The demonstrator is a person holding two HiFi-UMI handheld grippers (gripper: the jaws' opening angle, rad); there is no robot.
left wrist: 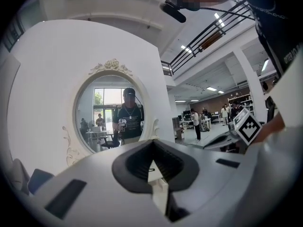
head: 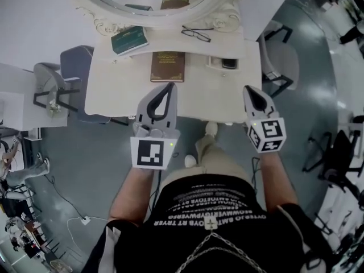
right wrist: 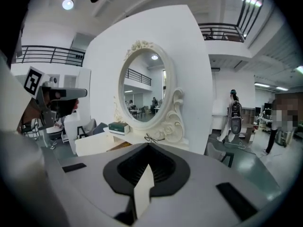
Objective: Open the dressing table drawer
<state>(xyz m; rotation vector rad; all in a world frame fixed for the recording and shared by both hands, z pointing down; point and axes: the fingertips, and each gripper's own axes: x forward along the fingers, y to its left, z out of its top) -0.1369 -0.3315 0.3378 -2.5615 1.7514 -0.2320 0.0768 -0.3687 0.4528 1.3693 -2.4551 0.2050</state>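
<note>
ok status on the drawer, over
Left gripper shut, empty; right gripper shut, empty. Both hover at the dressing table's front edge. No drawer seen pulled out. Nothing in the way.

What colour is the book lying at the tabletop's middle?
The rectangular hardcover book is brown with gold trim; clearest in head view.

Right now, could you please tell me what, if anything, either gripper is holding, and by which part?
Nothing is held: the left gripper and the right gripper each have their jaws shut together, with nothing between them.
</note>
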